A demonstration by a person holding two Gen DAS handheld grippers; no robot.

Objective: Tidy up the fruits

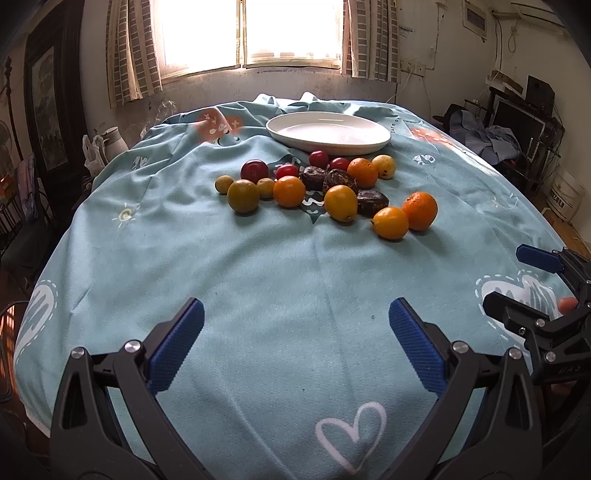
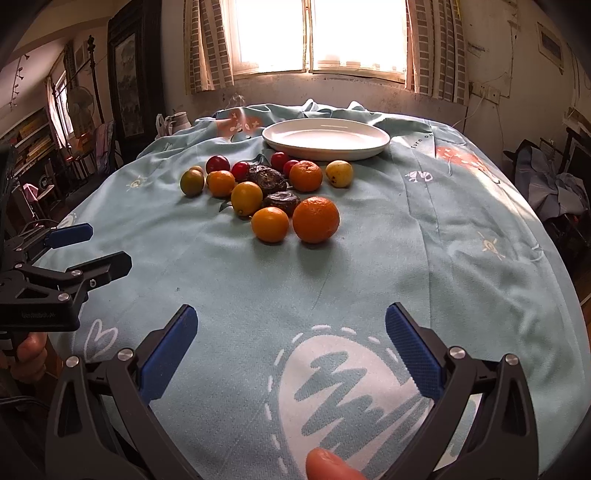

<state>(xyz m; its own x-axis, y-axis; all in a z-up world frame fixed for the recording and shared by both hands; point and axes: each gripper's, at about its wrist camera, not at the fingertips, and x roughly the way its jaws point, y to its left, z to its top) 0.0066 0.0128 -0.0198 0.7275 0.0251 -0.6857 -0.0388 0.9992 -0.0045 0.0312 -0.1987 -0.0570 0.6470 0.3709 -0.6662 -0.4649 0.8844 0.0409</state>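
Note:
A pile of several fruits lies on the table: oranges [image 1: 419, 210] [image 2: 316, 219], yellow citrus [image 1: 340, 203] [image 2: 246, 198], red plums [image 1: 254, 171] [image 2: 217, 163], green fruit [image 1: 243, 196] [image 2: 192, 181] and dark wrinkled fruits [image 1: 372, 202] [image 2: 280, 201]. An empty white plate [image 1: 328, 133] [image 2: 325, 138] stands just behind them. My left gripper [image 1: 295, 321] [image 2: 92, 245] is open and empty, near the table's front. My right gripper [image 2: 291, 325] [image 1: 513, 273] is open and empty, beside the left one, to its right.
A light blue patterned cloth [image 1: 258, 280] [image 2: 424, 229] covers the table. A bright window with curtains [image 1: 251, 33] is behind it. Cluttered furniture and clothes [image 1: 495, 136] stand to the right, a white jug [image 1: 112, 142] and dark cabinet to the left.

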